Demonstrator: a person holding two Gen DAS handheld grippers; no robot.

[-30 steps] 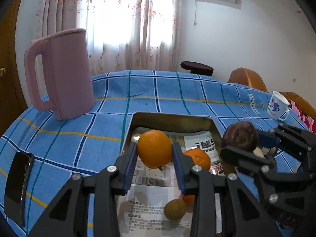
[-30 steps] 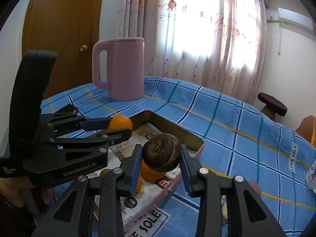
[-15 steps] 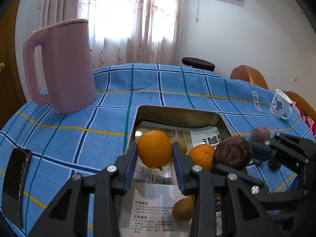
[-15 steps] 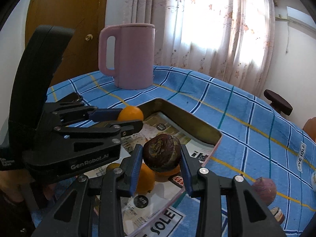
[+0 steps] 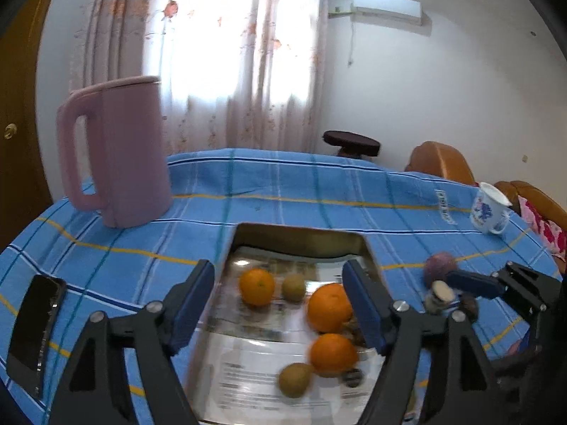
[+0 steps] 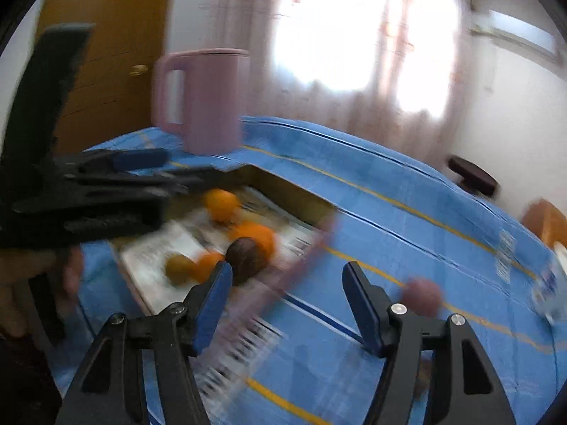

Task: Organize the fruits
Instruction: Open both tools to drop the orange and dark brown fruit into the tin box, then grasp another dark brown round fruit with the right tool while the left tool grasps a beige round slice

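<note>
Blue-padded jaws of the left gripper (image 5: 279,295) have just been opening and stand wide apart with nothing clamped; past them, in the left wrist view, the metal tray (image 5: 301,237) lined with newspaper holds three oranges (image 5: 257,287), one ahead between the fingers and two by the right finger, plus two kiwis (image 5: 293,286). A pink jug (image 5: 120,156) stands far left of the gripper, a black phone (image 5: 35,329) beside its left finger, a white mug (image 5: 490,209) far right.

From the right wrist view, heavily blurred, the right gripper (image 6: 287,301) has likewise just been opening, jaws apart and empty. A dark passion fruit (image 6: 246,255) lies in the tray just beyond its left finger, touching an orange. Another purple fruit (image 6: 421,295) sits on the blue checked cloth (image 6: 407,219) by the right finger.
</note>
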